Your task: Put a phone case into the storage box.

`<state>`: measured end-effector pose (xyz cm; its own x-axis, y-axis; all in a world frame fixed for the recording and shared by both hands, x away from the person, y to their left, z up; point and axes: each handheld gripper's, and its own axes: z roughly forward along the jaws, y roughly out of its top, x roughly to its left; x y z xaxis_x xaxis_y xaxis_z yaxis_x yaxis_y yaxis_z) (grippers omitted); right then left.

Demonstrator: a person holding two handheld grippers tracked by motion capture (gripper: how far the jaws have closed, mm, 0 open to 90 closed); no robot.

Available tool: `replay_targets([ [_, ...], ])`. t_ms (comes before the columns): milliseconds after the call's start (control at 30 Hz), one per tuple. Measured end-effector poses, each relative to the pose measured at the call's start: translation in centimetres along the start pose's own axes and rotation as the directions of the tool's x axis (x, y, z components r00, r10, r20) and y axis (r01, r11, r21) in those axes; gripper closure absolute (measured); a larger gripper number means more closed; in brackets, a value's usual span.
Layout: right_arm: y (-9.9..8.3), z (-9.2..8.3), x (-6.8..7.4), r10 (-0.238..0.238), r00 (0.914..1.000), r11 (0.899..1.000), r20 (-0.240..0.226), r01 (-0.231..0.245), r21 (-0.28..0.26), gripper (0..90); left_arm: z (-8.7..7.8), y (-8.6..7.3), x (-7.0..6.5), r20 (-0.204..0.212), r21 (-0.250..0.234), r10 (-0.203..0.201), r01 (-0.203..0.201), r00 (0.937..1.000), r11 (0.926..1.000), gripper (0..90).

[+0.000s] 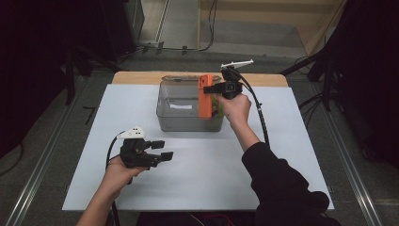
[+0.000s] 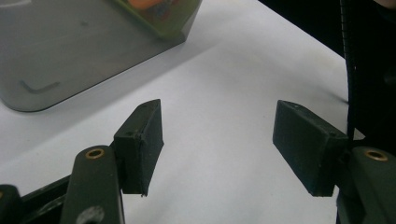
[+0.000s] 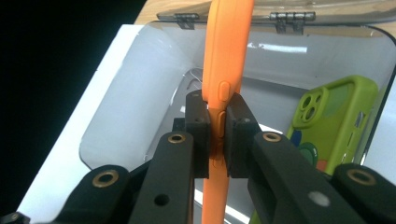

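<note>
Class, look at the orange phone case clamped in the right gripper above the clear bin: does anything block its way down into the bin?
Nothing visible does. The orange phone case hangs edge-on in the right gripper over the open bin. The green phone case leans against one wall, apart from it, with bare floor below.

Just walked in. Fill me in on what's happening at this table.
A person works at a white table with a gripper in each hand. The right gripper has its jaws clamped on the edge of an orange phone case, held upright over an open clear plastic bin. A green phone case leans inside the bin. The left gripper rests low over the bare table nearer the person, jaws apart and holding nothing.
</note>
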<state>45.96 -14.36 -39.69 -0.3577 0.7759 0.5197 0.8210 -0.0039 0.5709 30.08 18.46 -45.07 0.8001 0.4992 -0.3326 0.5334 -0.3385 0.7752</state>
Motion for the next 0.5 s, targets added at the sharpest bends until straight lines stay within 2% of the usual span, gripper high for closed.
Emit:
replay_targets([
  [500,-0.6,1.9,-0.9,0.041,0.9985,0.998,0.037,-0.043,0.056,79.4,0.0,0.0,0.0,0.001,-0.006,-0.005,0.005,1.0000,1.0000,33.9],
])
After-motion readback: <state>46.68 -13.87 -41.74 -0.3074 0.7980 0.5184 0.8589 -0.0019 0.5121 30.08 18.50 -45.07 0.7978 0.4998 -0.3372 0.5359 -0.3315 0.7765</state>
